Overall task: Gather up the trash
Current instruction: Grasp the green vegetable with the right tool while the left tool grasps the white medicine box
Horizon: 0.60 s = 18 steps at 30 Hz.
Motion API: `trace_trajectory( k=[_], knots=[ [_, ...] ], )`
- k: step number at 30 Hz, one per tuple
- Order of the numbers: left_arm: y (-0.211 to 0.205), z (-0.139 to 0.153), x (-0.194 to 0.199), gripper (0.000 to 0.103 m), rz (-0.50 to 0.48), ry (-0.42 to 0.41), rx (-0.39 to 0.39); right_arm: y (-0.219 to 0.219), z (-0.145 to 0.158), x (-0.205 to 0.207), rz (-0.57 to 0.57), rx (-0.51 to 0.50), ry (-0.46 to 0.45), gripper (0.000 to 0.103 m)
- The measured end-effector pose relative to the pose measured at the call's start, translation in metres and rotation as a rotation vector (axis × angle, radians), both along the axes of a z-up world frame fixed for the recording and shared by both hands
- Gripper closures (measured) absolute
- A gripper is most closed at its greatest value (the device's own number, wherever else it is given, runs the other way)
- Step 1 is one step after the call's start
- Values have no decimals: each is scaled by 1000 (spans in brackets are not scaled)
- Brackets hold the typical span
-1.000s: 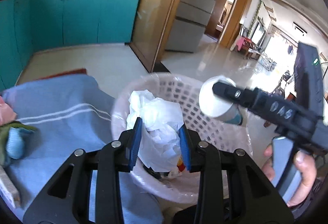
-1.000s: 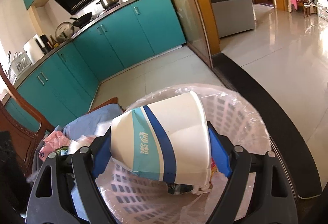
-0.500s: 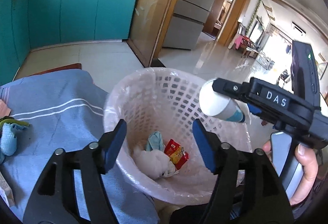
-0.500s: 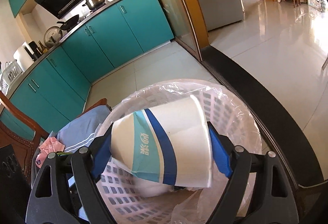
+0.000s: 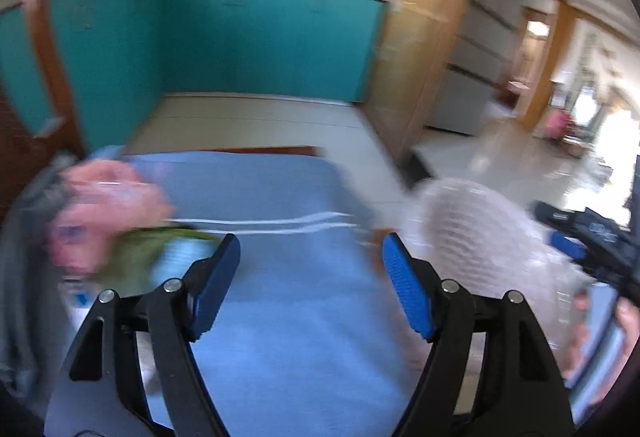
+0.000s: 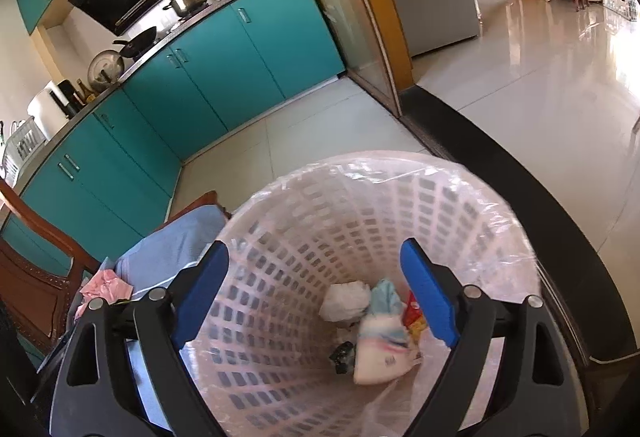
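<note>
Fingers apart on my right gripper (image 6: 314,293) over the basket (image 6: 400,173); left gripper (image 5: 312,277), wide too, should approach the blurred, probably pink wrapper (image 5: 108,197) slowly.

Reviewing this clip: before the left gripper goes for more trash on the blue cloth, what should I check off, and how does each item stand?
1. Left gripper empty, jaws apart: ok.
2. Right gripper empty, jaws apart over the basket: ok.
3. Paper cup lying inside the basket: ok.
4. Trash left to collect: pink wrapper and green item on the blue cloth: ok.
5. Exact outline of those pieces for a grasp: cannot tell, the left view is blurred.
6. Path over the cloth toward them unobstructed: ok.
</note>
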State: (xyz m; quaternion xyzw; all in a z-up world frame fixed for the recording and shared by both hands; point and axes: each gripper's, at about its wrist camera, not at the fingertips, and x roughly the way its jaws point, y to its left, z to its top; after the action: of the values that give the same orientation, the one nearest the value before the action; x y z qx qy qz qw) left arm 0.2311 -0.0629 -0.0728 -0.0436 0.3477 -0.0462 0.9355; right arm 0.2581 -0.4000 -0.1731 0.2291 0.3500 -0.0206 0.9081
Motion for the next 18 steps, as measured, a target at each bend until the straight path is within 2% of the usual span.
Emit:
trace_trajectory(
  k=[3,6,10,18],
  knots=[
    [33,1,2,28,143,3,79,18,2,9,43,2,-9,17],
    [69,1,5,27,240,30,79,46,5,16,118,-9,-17,17],
    [119,12,-2,27,360,27,85,110,10,23,309,-88,-25,17],
    [174,16,-22,23,448,20,-9,252,-4,41,723,-210,-32,17]
  ],
)
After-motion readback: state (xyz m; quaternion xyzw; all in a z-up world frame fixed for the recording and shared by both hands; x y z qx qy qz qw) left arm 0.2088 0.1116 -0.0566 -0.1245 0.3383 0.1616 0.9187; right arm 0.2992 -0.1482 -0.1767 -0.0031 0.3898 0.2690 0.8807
